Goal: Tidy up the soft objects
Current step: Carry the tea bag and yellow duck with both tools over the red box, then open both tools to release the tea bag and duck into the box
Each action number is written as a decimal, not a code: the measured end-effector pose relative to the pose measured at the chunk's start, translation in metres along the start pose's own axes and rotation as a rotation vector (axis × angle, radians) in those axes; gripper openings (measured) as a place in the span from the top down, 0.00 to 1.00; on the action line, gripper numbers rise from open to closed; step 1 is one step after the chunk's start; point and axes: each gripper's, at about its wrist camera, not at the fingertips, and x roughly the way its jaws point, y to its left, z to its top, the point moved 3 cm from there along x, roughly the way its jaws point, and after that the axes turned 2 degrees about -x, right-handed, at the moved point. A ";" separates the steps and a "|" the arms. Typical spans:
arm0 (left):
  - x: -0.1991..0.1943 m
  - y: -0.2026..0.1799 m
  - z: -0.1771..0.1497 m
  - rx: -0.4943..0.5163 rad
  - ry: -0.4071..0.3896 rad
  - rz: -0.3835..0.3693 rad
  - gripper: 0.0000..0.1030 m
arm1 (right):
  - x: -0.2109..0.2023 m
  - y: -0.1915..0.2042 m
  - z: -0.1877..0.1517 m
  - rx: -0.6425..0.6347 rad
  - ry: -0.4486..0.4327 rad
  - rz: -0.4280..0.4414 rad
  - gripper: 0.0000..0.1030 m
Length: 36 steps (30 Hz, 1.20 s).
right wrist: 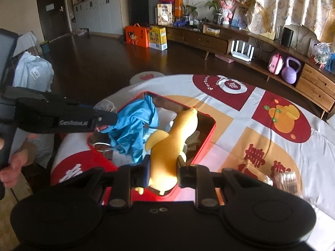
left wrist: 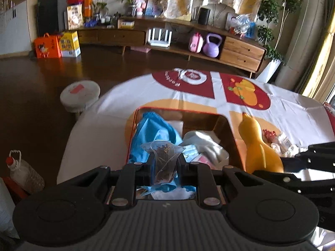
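My left gripper (left wrist: 164,167) is shut on a clear plastic pouch (left wrist: 164,156) with dark dried bits inside, held above the red box (left wrist: 229,129). The box holds a crumpled blue cloth (left wrist: 152,131) and pale soft items (left wrist: 201,144). My right gripper (right wrist: 163,171) is shut on a yellow plush toy (right wrist: 169,144), held over the near edge of the red box (right wrist: 206,144). The plush also shows in the left wrist view (left wrist: 255,144), right of the box. The left gripper (right wrist: 106,116) shows in the right wrist view at the box's left side, over the blue cloth (right wrist: 134,125).
The box sits on a round table under a white, red and orange cloth (right wrist: 272,146). Small wrapped items (right wrist: 286,179) lie on the cloth at the right. A round stool (left wrist: 80,95) and a bottle (left wrist: 23,173) stand on the floor left of the table.
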 end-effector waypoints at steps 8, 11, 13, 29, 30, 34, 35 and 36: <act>0.031 0.003 -0.011 0.020 0.056 0.002 0.81 | 0.043 -0.002 0.002 -0.010 0.051 -0.006 0.78; 0.040 0.005 -0.011 0.025 0.066 -0.001 0.81 | 0.055 -0.002 0.000 -0.020 0.067 0.003 0.78; 0.045 0.005 -0.012 0.030 0.073 0.003 0.81 | 0.062 -0.002 -0.001 -0.026 0.078 -0.003 0.78; 0.068 0.006 -0.020 0.036 0.130 0.007 0.81 | 0.079 -0.005 -0.008 0.001 0.104 0.004 0.67; 0.067 0.005 -0.019 0.035 0.129 0.008 0.81 | 0.077 -0.005 -0.007 0.000 0.104 0.003 0.67; 0.064 0.006 -0.019 0.022 0.136 -0.003 0.81 | 0.068 -0.005 -0.007 0.001 0.088 0.003 0.61; 0.063 0.006 -0.019 0.021 0.135 -0.001 0.81 | 0.065 -0.006 -0.007 0.007 0.083 0.009 0.59; 0.061 0.006 -0.020 0.020 0.135 0.001 0.79 | 0.063 -0.007 -0.007 0.013 0.078 0.010 0.58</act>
